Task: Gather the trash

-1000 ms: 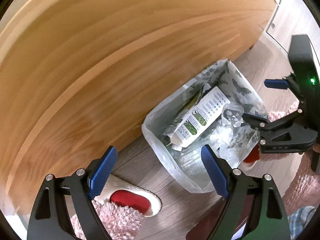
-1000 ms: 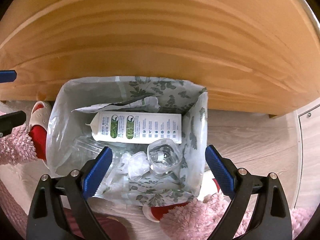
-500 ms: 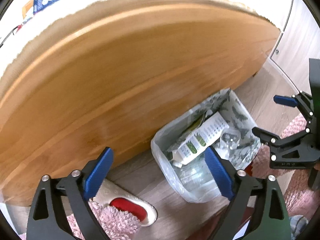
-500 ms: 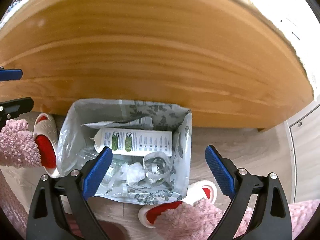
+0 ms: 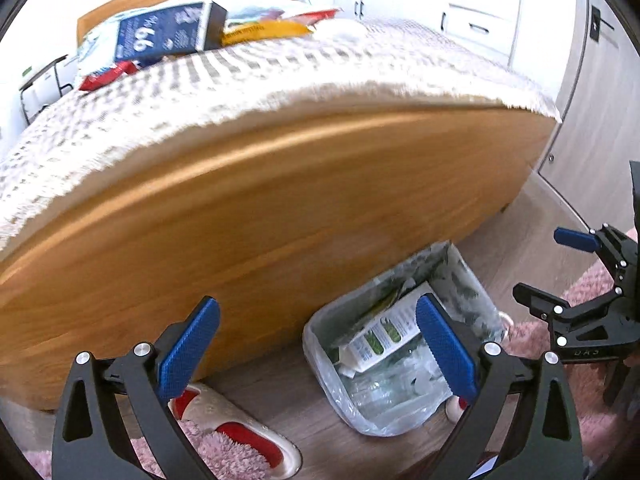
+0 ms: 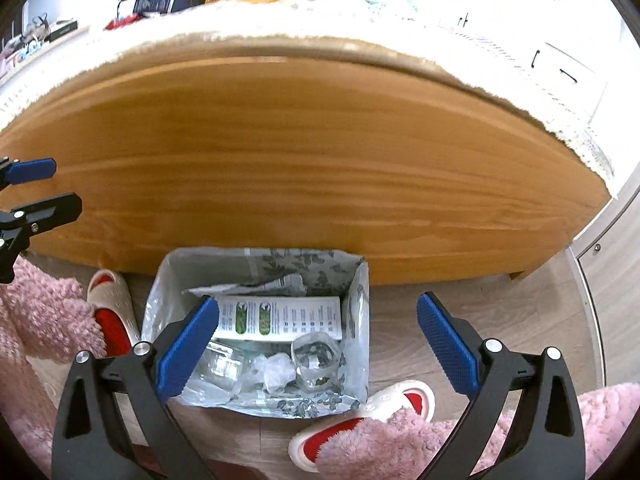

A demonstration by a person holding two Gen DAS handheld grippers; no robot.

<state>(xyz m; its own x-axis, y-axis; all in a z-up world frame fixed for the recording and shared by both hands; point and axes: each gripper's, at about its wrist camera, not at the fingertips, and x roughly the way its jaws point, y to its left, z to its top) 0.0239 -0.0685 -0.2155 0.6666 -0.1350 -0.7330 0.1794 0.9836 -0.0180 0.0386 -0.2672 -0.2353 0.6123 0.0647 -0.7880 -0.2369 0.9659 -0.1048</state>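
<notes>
A clear trash bag (image 5: 320, 334) (image 6: 357, 360) stands open on the floor against the wooden bed end. In it lie a white and green carton (image 5: 380, 332) (image 6: 288, 316), a clear plastic cup (image 6: 316, 360) and crumpled plastic. My left gripper (image 5: 316, 308) (image 6: 64, 184) hangs above and left of the bag. Its jaws are opening, with nothing between them. My right gripper (image 6: 316, 304) (image 5: 540, 264) hangs over the bag's near side, its jaws also opening and empty. On the bed lie a blue box (image 5: 168, 32), a yellow pack (image 5: 260, 32) and a red wrapper (image 5: 104, 76).
The wooden bed end (image 5: 280, 200) (image 6: 300, 160) fills the middle, with a white knitted cover (image 5: 280, 80) above it. Red and white slippers (image 5: 236, 436) (image 6: 112, 308) (image 6: 360, 412) with pink fluffy fabric flank the bag. White cupboards (image 5: 480, 20) stand at the right.
Both grippers have risen and tilted up. The bed top with its packs has come into view, and the bag looks smaller and lower. Both pairs of jaws stand slightly wider.
</notes>
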